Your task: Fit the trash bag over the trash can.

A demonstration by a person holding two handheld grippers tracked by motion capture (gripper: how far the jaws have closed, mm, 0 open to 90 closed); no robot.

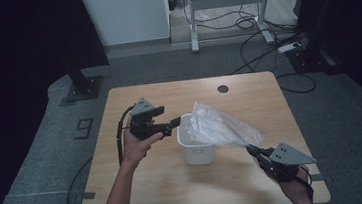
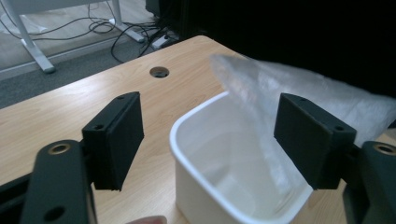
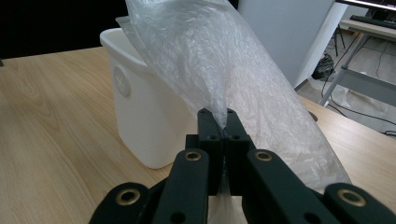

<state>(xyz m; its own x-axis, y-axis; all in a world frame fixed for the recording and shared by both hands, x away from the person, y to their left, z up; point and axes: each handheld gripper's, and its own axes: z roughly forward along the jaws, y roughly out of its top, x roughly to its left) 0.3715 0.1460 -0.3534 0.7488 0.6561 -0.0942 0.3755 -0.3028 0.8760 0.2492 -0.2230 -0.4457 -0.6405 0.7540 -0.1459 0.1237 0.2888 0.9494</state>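
Pinching clear bag point(image 3: 219, 65), right gripper point(image 3: 222, 122) low, left gripper point(image 2: 210, 135) level, fingers point(image 2: 116, 135) apart

text: "9" | on: floor point(image 1: 85, 127) left of table point(image 1: 133, 94) | certainty: seemingly, view dim

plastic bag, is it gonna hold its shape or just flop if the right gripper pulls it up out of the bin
The plastic bag is thin, crinkled film, so it will probably flop and drape. The right gripper has it bunched between shut jaws, so it likely weighs very little. The white bin looks light and might shift or tip if the film drags.
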